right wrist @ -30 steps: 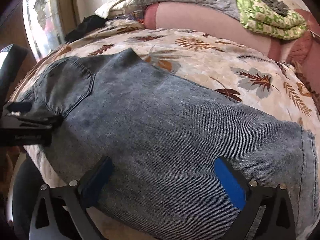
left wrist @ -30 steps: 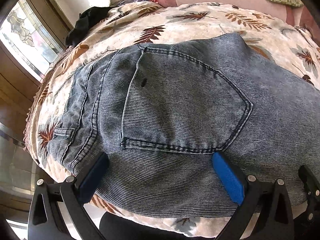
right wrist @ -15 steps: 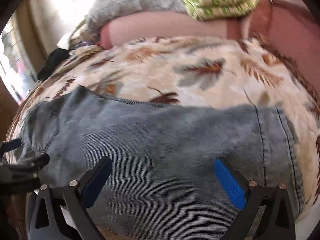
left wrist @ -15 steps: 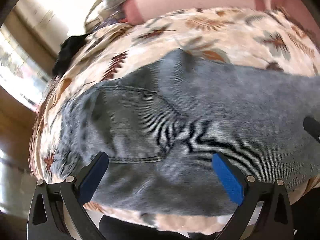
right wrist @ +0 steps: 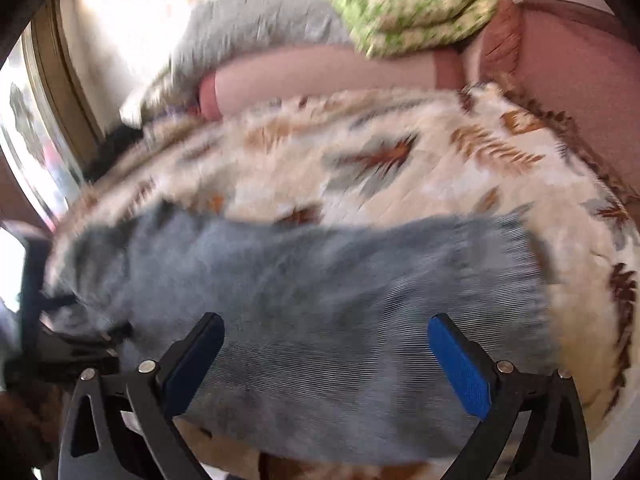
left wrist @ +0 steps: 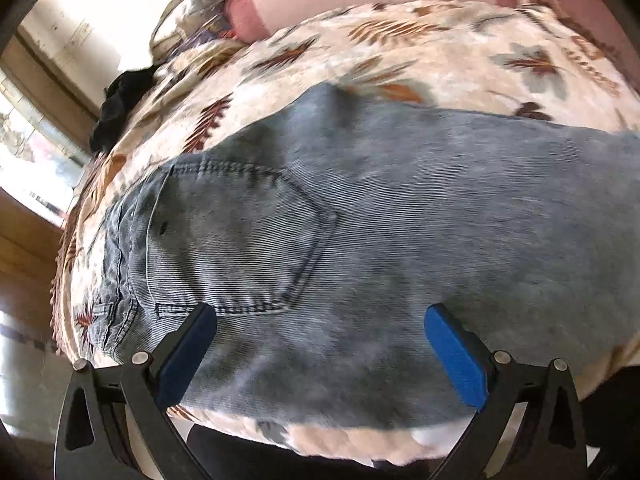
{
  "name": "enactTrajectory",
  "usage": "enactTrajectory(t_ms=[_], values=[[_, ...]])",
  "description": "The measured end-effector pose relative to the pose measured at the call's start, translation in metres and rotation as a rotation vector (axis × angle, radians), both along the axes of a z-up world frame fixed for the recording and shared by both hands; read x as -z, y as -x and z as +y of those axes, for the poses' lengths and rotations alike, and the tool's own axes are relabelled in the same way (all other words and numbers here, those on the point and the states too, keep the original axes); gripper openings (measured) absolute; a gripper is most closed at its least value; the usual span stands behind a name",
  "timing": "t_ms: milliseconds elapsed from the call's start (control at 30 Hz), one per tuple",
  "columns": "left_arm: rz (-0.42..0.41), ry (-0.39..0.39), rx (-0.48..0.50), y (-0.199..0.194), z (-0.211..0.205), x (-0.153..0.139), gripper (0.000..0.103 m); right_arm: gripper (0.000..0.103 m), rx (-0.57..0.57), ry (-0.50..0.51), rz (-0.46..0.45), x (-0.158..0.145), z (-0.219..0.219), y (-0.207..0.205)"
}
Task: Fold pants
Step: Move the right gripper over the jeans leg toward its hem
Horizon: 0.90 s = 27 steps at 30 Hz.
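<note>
Blue-grey jeans [left wrist: 400, 216] lie flat, folded lengthwise, on a leaf-patterned bedspread [left wrist: 440, 60], waistband to the left, back pocket [left wrist: 236, 236] facing up. My left gripper [left wrist: 320, 316] is open and empty, just above the near edge of the seat area. My right gripper [right wrist: 326, 328] is open and empty over the leg part of the jeans [right wrist: 320, 280], whose hem [right wrist: 532, 280] lies to the right. The right wrist view is blurred. The left gripper's black frame [right wrist: 48, 344] shows at the left edge of that view.
A pink bolster [right wrist: 320, 76], a grey quilt [right wrist: 260, 28] and a green patterned blanket [right wrist: 408, 12] lie at the back. A black garment [left wrist: 120, 100] sits at the far left of the bed, near a window [left wrist: 28, 148]. A pink headboard [right wrist: 580, 80] stands at the right.
Both grippers have pulled back and up from the jeans, so more of the bed shows. The right gripper's view has swung toward the hem. Both stay open and empty.
</note>
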<state>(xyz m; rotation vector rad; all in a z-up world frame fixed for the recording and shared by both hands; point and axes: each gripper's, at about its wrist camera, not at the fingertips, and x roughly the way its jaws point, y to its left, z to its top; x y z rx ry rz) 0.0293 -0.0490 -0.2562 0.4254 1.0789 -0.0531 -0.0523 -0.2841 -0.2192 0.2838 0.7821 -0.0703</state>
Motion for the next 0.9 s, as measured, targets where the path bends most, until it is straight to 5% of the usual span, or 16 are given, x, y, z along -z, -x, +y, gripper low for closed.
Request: enactTrajectory(t_ms=[233, 433, 533, 667, 900], values=[[-0.029, 0.072, 0.116, 0.029, -0.032, -0.021, 0.103, 0.103, 0.098, -0.384, -0.031, -0.006, -0.114, 0.059], [-0.043, 0.078, 0.196, 0.049, -0.052, -0.029, 0.103, 0.103, 0.225, -0.524, 0.046, 0.021, -0.158, 0.08], [-0.052, 0.054, 0.207, 0.051, -0.054, -0.028, 0.103, 0.103, 0.249, -0.421, 0.053, 0.016, -0.146, 0.08], [-0.053, 0.05, 0.194, 0.049, -0.05, -0.03, 0.103, 0.103, 0.154, -0.122, 0.065, -0.009, -0.093, 0.062], [-0.039, 0.023, 0.146, 0.039, -0.036, -0.019, 0.103, 0.103, 0.161, 0.158, 0.103, -0.023, -0.044, 0.042]])
